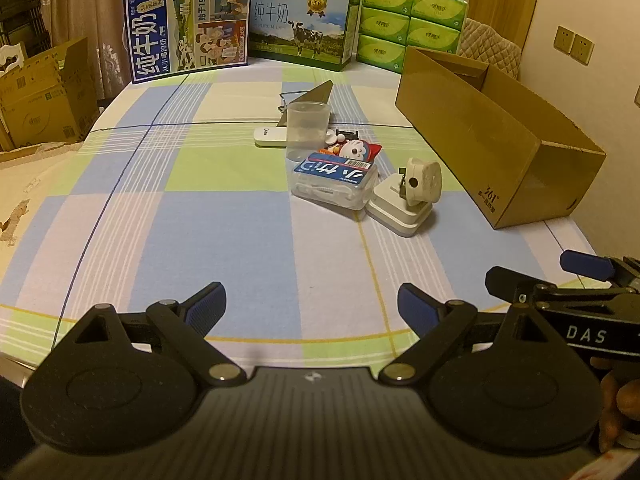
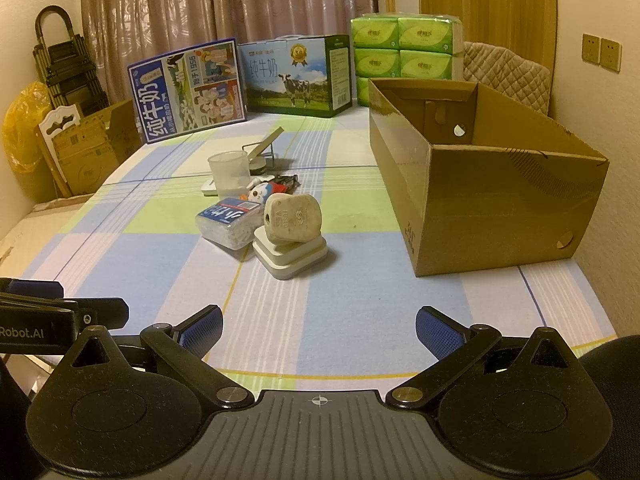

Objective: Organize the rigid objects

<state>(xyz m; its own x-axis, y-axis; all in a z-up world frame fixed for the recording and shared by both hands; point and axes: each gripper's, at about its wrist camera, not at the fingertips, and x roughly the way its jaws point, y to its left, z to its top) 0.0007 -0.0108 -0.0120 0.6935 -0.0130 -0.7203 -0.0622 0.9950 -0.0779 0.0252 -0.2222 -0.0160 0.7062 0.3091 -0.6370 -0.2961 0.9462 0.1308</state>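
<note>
A plug [image 2: 293,216] is lying on an adapter [image 2: 291,257], a floss box [image 2: 227,221] touching at nine o'clock; a cardboard box [image 2: 480,184] is sitting at three o'clock.

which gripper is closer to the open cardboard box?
Right. The right gripper sits just short of the cardboard box, which lies ahead and slightly to its right. The left gripper is further left, beyond the right one.
</note>
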